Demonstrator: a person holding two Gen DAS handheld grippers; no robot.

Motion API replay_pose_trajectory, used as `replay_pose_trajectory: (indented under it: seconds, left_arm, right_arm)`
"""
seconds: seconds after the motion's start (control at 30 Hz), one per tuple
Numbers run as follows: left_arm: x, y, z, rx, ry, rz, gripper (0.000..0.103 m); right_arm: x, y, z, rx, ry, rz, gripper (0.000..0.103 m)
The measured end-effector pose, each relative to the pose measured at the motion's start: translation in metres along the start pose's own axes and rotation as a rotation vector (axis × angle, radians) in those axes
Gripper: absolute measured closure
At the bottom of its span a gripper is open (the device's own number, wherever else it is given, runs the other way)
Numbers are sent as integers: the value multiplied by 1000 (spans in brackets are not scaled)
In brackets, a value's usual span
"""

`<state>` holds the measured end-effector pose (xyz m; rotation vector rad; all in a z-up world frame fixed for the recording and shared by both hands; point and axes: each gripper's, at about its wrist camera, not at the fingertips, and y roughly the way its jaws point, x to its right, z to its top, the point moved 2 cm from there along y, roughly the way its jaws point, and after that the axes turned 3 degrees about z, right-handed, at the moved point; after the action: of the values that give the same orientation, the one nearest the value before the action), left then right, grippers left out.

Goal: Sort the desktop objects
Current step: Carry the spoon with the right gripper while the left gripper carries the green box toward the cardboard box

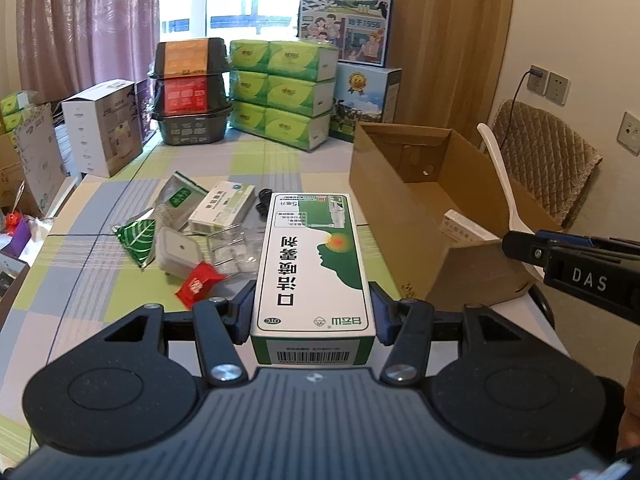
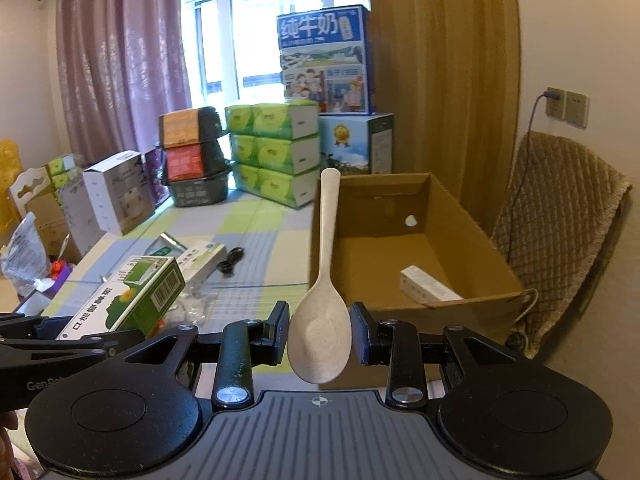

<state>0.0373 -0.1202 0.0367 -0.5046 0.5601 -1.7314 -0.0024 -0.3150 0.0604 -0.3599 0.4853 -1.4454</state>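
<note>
Our left gripper (image 1: 313,316) is clamped on a green-and-white medicine box (image 1: 314,264), its pads pressing the box's long sides near the barcode end, so the box juts straight ahead of the claw above the checked tablecloth (image 1: 120,280). Ahead and to the left of that claw lie the loose items: a red candy wrapper (image 1: 198,286), a small clear lidded container (image 1: 178,252), a green leaf-print sachet (image 1: 138,240), a white-and-green medicine carton (image 1: 222,206) and a coiled black cable (image 1: 262,200).

Our right gripper (image 2: 320,334) is closed on the bowl of a pale speckled spoon (image 2: 322,328), the handle pointing up and away from the claw. Just beyond it, ahead and slightly right, sits the open cardboard box (image 2: 460,216), with a small white carton (image 2: 428,290) lying inside near its front wall.
</note>
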Motion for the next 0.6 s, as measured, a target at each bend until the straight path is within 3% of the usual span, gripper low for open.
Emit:
replay_pose_trajectory:
  seconds: [0.6]
  left_arm:
    - [71, 18, 19, -6, 55, -103, 52]
  right_arm:
    - [72, -9, 8, -15, 40, -93, 73]
